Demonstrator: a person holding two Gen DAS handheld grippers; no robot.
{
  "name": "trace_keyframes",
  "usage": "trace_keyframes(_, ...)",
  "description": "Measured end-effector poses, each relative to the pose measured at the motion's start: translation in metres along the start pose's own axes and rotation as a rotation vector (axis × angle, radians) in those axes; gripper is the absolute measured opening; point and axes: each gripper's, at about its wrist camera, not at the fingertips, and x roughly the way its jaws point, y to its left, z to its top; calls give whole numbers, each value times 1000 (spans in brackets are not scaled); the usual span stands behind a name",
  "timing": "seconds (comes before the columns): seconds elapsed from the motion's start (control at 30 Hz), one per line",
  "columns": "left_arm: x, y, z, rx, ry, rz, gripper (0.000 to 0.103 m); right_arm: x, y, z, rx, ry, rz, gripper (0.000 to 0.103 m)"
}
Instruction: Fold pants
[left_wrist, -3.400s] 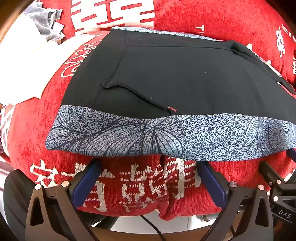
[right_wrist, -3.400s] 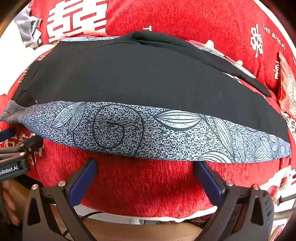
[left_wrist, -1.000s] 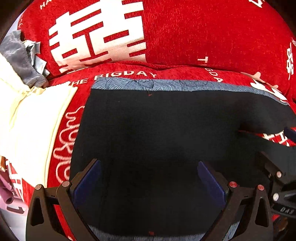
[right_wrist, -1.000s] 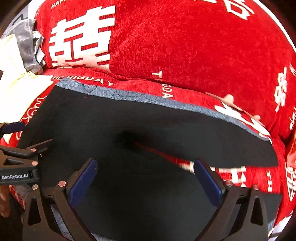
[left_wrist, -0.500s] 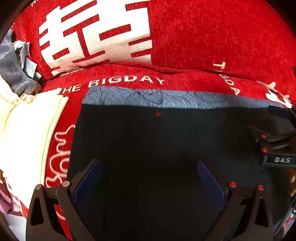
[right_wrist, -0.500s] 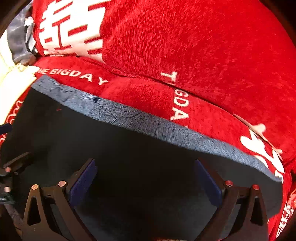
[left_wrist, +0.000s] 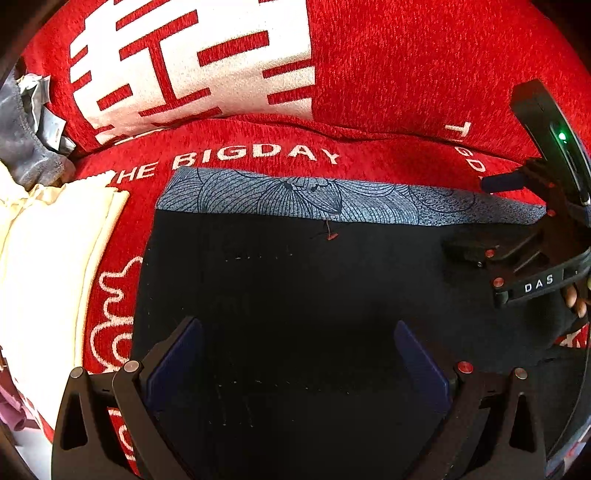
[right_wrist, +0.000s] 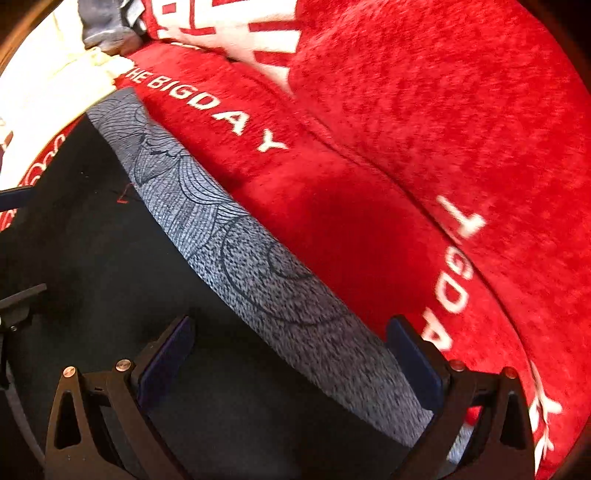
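Observation:
Black pants (left_wrist: 295, 288) with a grey leaf-print band (left_wrist: 332, 201) lie flat on the red seat cushion (left_wrist: 258, 140). My left gripper (left_wrist: 299, 332) hovers open over the black cloth, nothing between its blue pads. The other tool (left_wrist: 532, 254) shows at the right edge of the left wrist view, above the pants' right end. In the right wrist view the pants (right_wrist: 103, 266) run diagonally, and my right gripper (right_wrist: 291, 332) stands open astride the grey band (right_wrist: 258, 273), one pad over black cloth, the other over the red cushion (right_wrist: 369, 229).
A red backrest cushion (left_wrist: 406, 66) with white characters rises behind the seat. A cream folded cloth (left_wrist: 44, 258) lies left of the pants, with a grey garment (left_wrist: 26, 147) in the back left corner. A person's fingertips (left_wrist: 576, 299) show under the right tool.
Both grippers have moved forward over the pants toward the backrest. The right tool has swung toward the grey band's right end. Earlier the printed band lay at the near edge; now it is at the far edge.

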Motion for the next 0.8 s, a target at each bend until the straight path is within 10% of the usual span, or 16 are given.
trace_keyframes(0.17,0,3,-1,-17,5,-5,103,-5,5,-3,-19,-23,116,61)
trace_keyframes(0.37,-8,4,0,-36,-2,-25,103,-20,37,-12,-97,-66,1,16)
trace_keyframes(0.8,-4,26,59,-327,58,-216,103,-69,106,-67,-94,-275,-254,15)
